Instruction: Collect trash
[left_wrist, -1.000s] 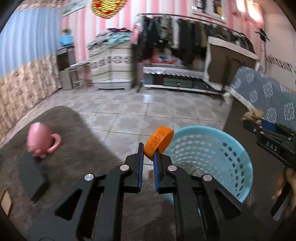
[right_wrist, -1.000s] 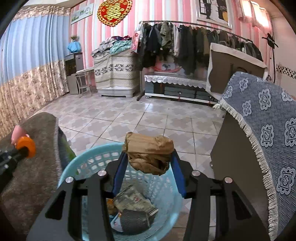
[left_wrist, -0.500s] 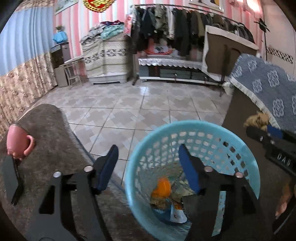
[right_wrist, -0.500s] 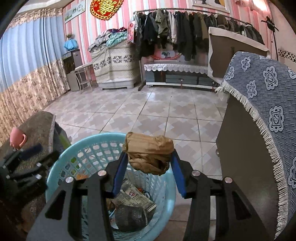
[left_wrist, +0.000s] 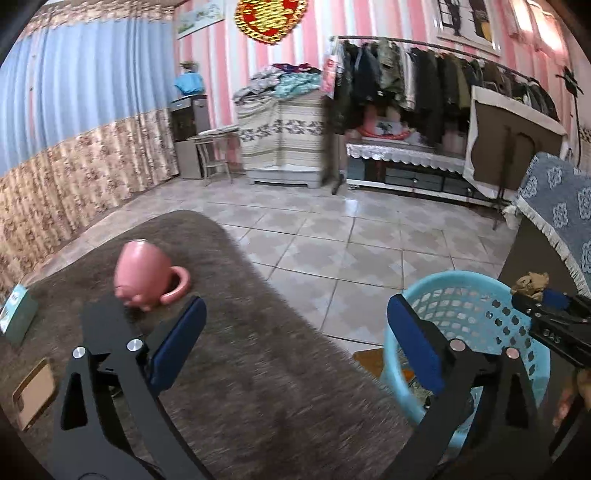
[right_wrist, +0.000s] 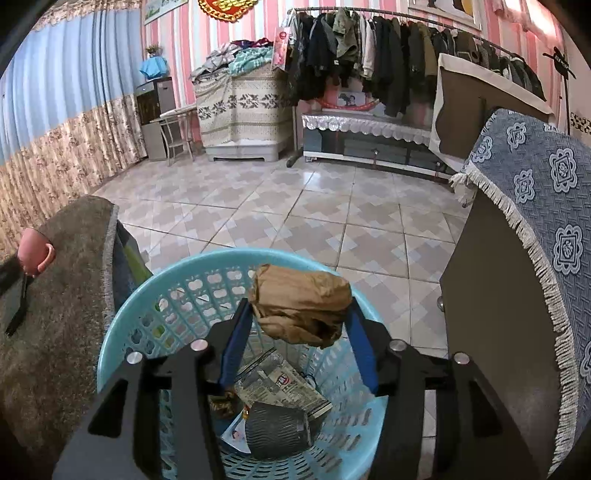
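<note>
Light-blue perforated plastic basket (right_wrist: 122, 343) already holds some trash; right gripper (right_wrist: 299, 325) clamps a crumpled brown paper wad (right_wrist: 301, 308) over it, left gripper (left_wrist: 295, 343) wide open, empty.

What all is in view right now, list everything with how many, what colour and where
Basket: one, light blue, on the tiled floor beside the rug-covered surface, below the right gripper.
Crumpled brown paper: one, brown, clamped between the right gripper's fingers above the basket.
Trash in basket: several pieces, grey and printed wrappers, at the basket bottom.
Pink mug: one, pink, upside down on the rug.
Rug: one, grey-brown, covering the surface on the left.
Teal box: one, at the rug's left edge.
Tan flat item: one, near the lower left; cannot tell what it is.
Blue patterned cloth: one, fringed, draped over furniture on the right.
Clothes rack: one, dark garments, back wall.
Left gripper: black, blue pads, wide open, empty.
Right gripper: black, blue pads, shut on the paper.
</note>
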